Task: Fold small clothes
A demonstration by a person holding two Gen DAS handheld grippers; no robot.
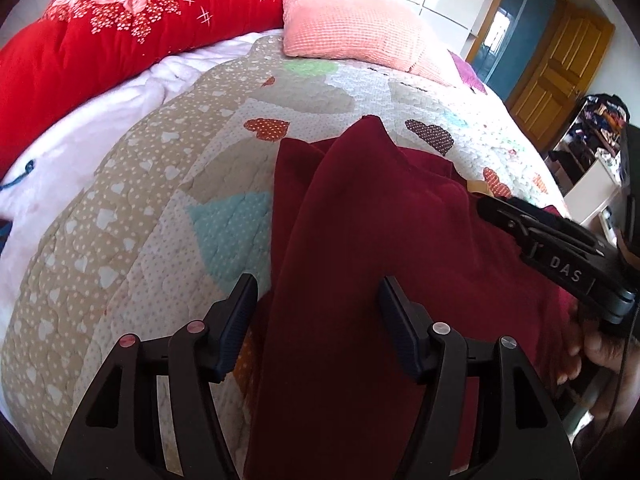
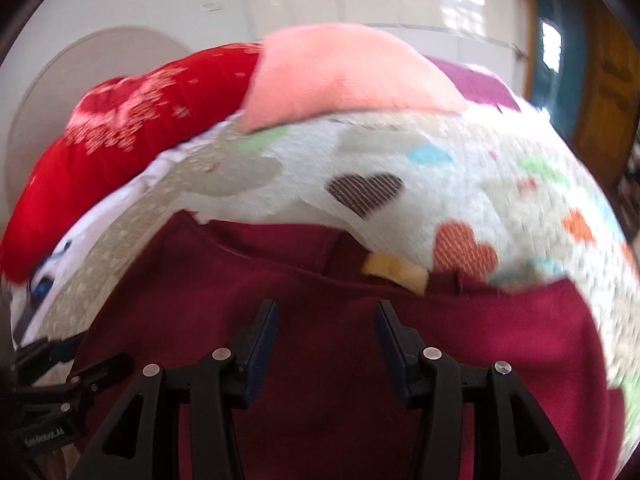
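my left gripper (image 1: 318,300) has jaws wide around a raised fold of the dark red garment (image 1: 360,220), not pinching. my right gripper (image 2: 326,318) hovers parted above it. garment lies on the heart quilt (image 1: 140,200), below the pink pillow (image 1: 352,20).

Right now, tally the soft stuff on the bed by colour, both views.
Dark red: 1, the garment
Bright red: 1, the floral quilt
Pink: 1, the pillow
White: 1, the blanket
Heart-print: 1, the bedspread
Total: 5
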